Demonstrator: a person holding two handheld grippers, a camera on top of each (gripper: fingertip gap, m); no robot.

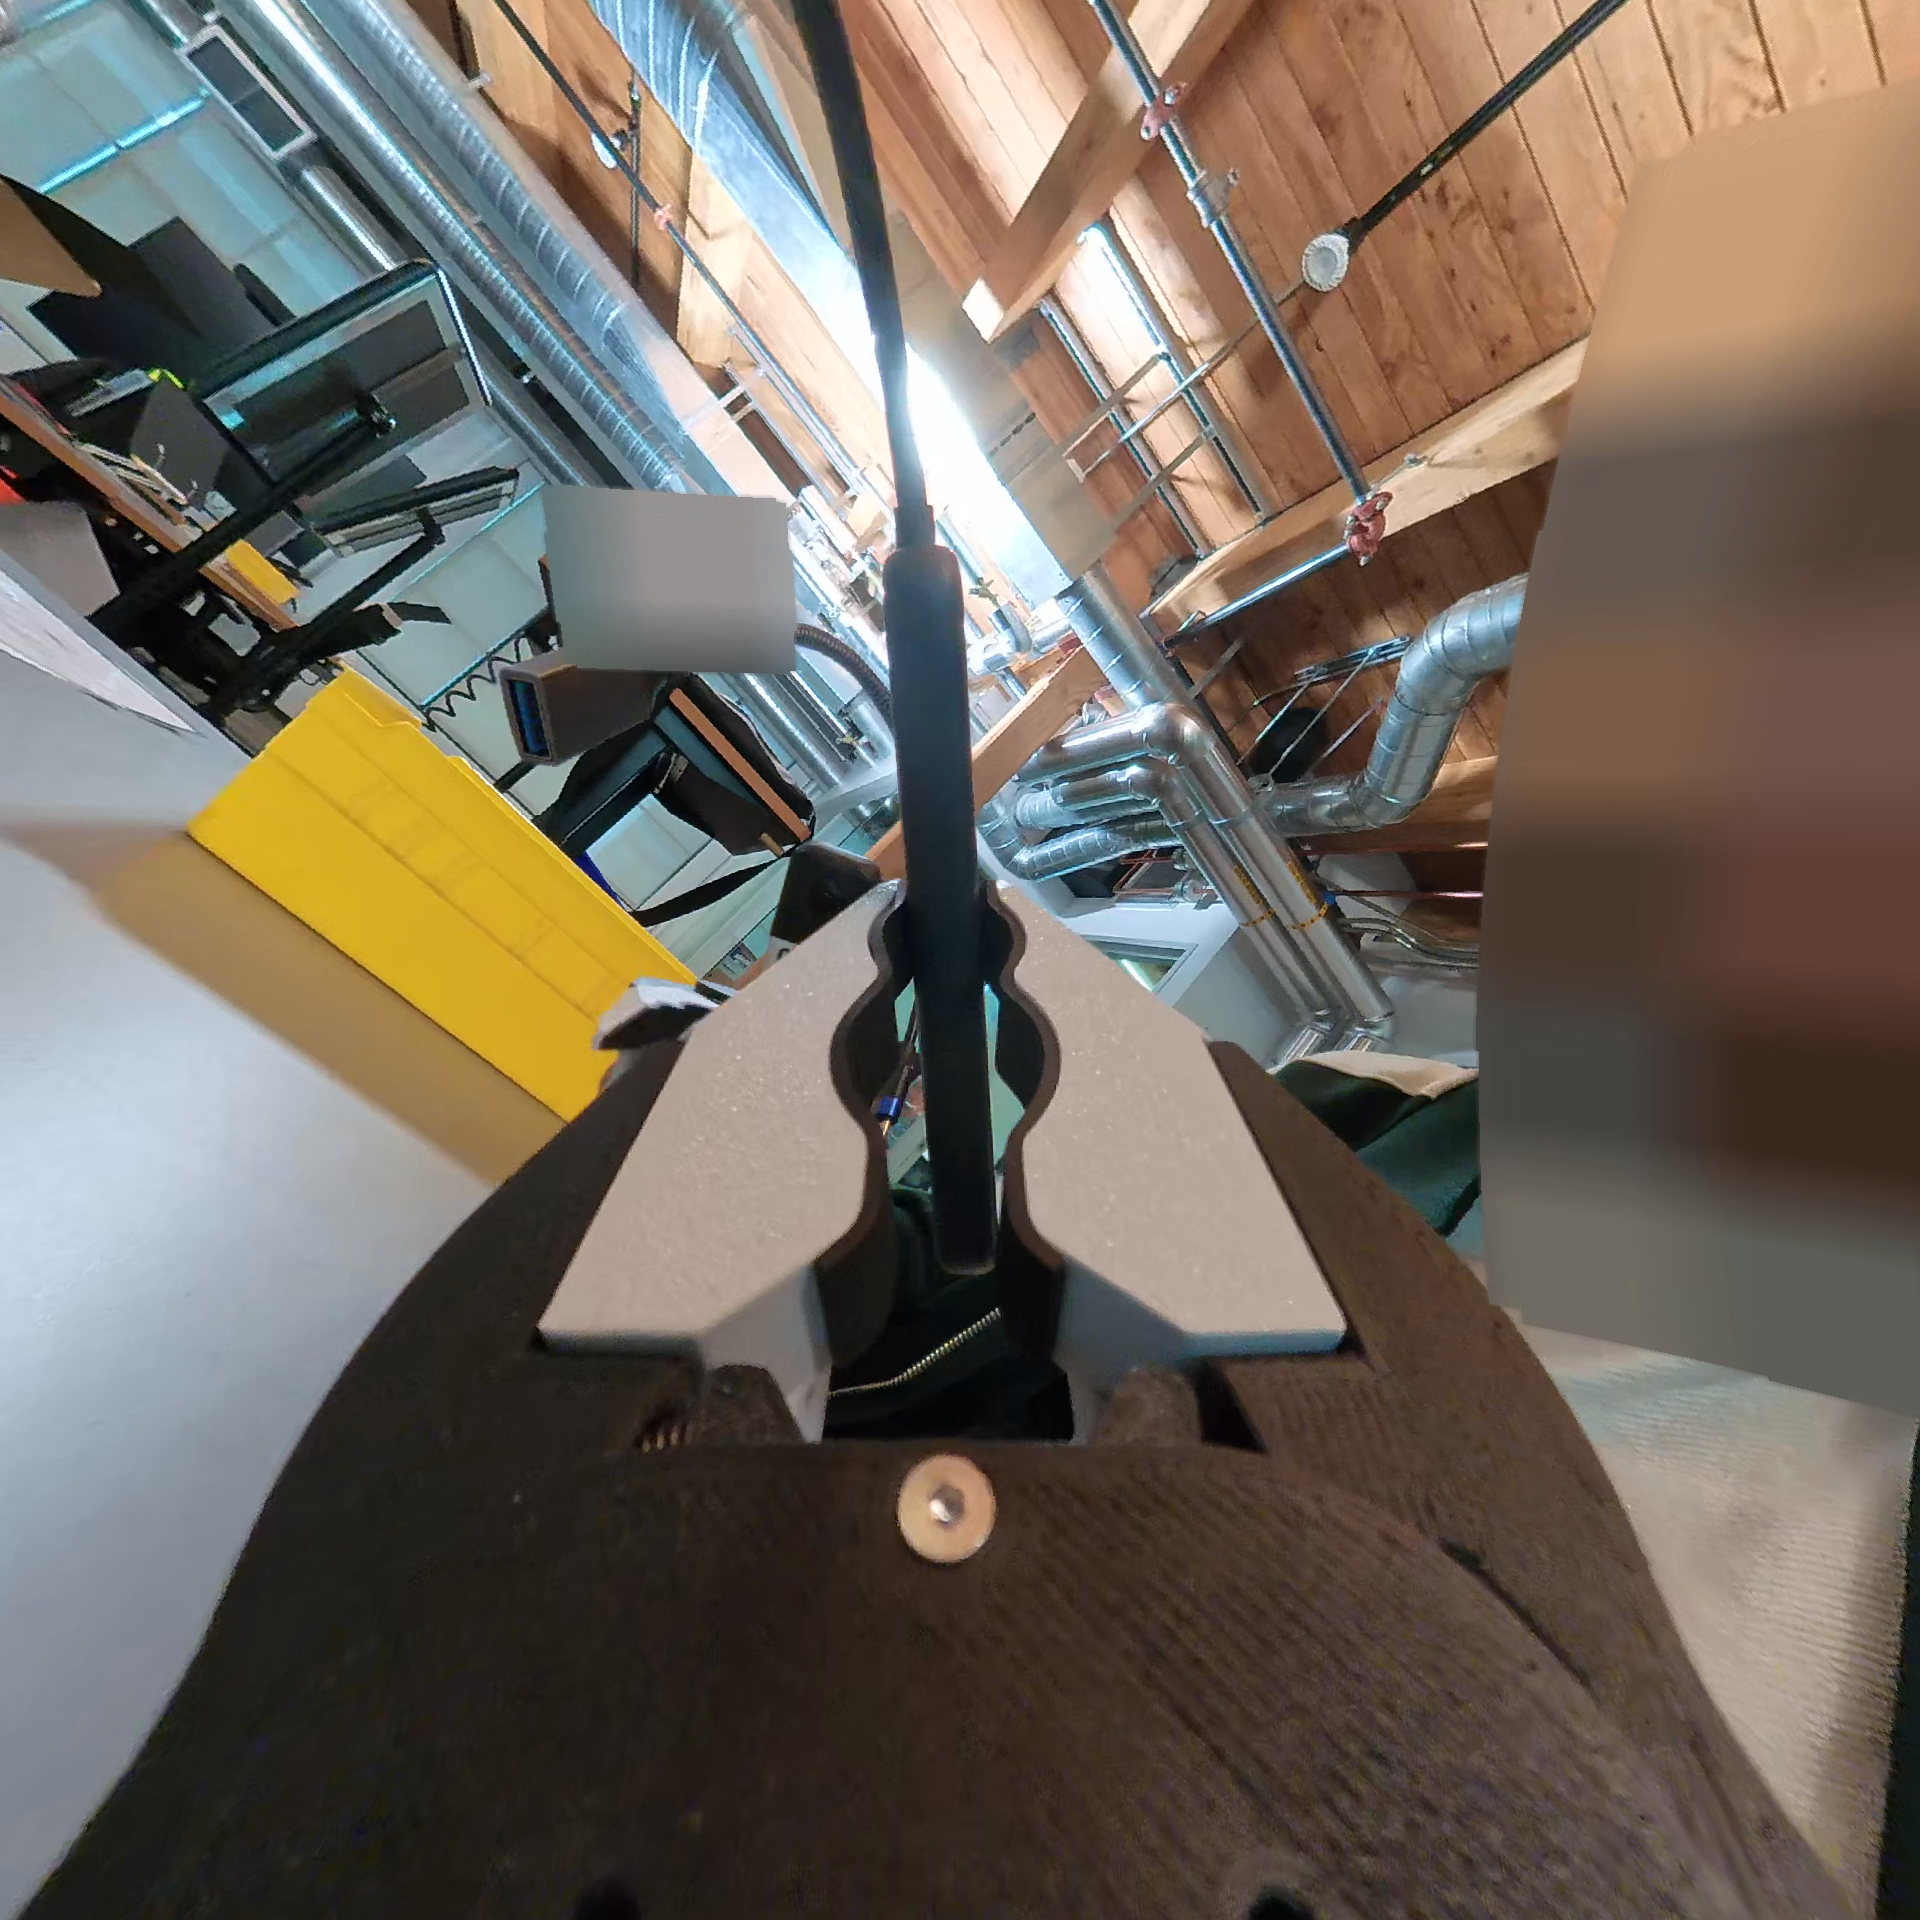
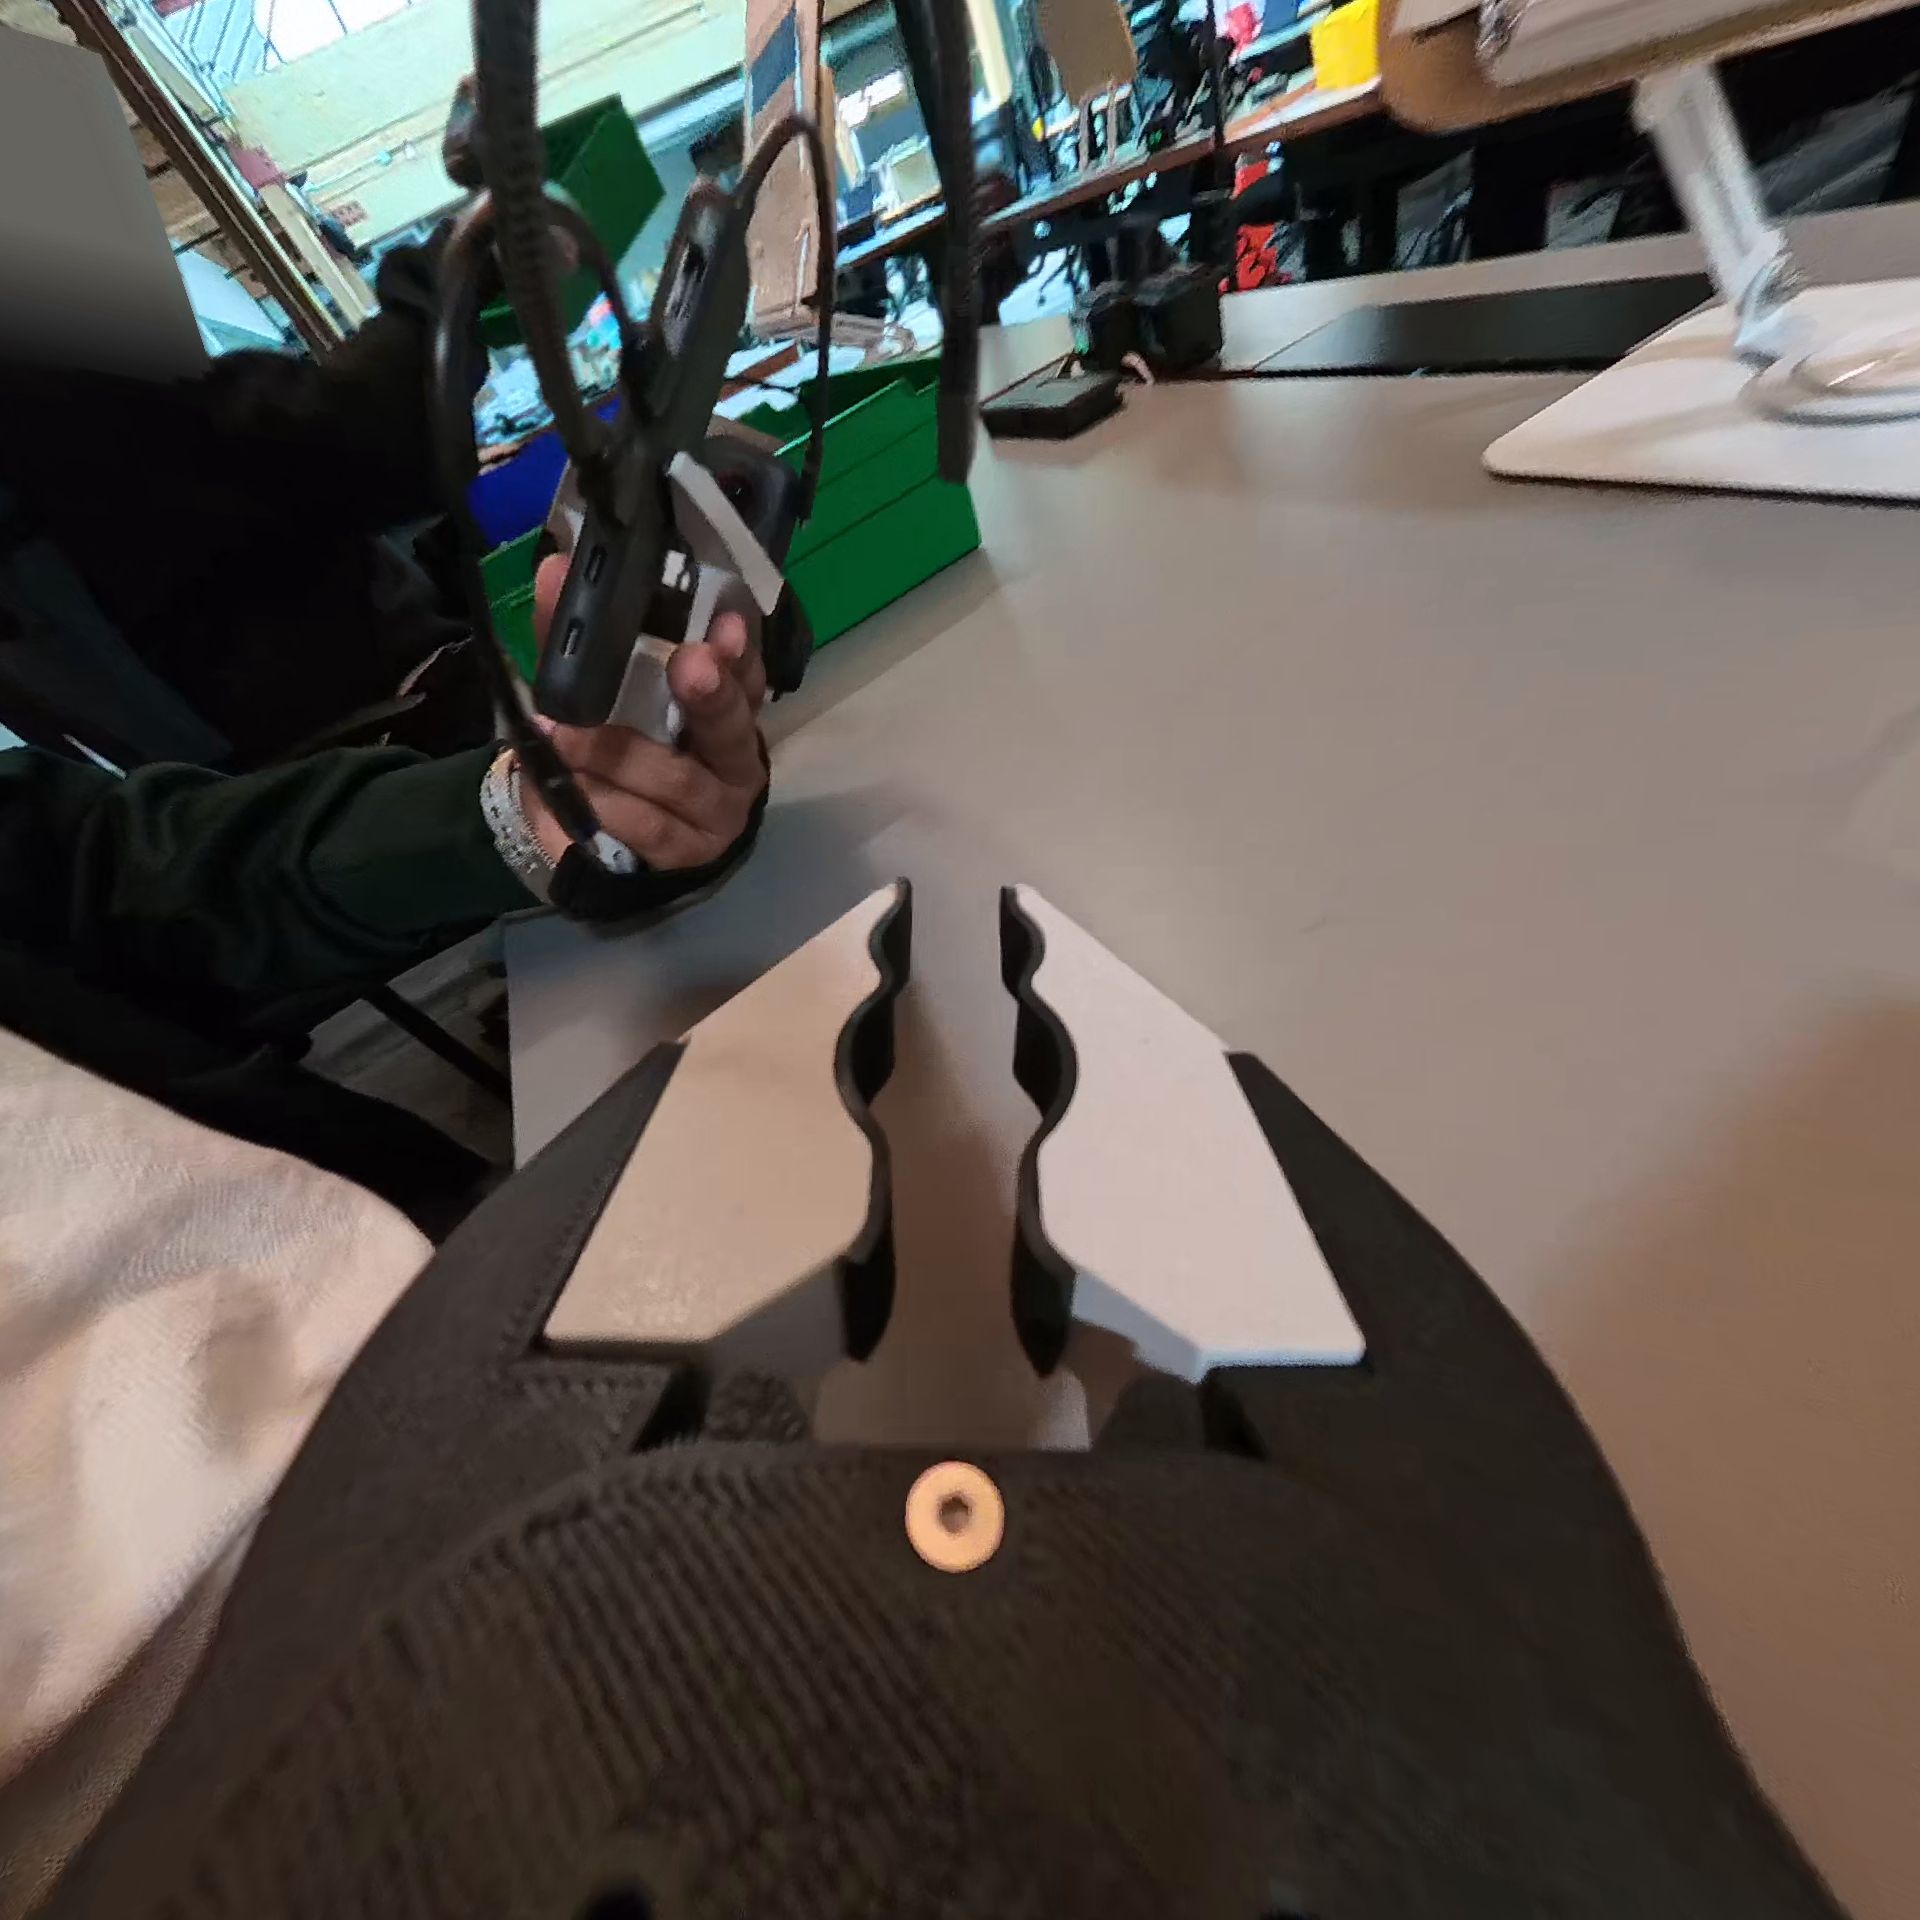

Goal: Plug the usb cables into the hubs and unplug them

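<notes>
One black USB hub (image 1: 940, 935) is in hand so far: the left gripper (image 1: 940, 914) is clenched on its slim body, holding it upright in the air with its cable (image 1: 873, 260) rising toward the ceiling. From the right wrist view the same hub (image 2: 613, 582) shows a row of side ports, and all that can be seen look empty, so no plugging appears done yet. Loops of black cable (image 2: 499, 343) hang around it, held up off the grey table (image 2: 1351, 779); a grey USB socket end (image 1: 540, 712) dangles nearby in the left wrist view. The right gripper (image 2: 956, 914) hovers low over the table near its front edge, fingers released and holding nothing. By my reading, it must first catch a plug, then insert and withdraw it.
</notes>
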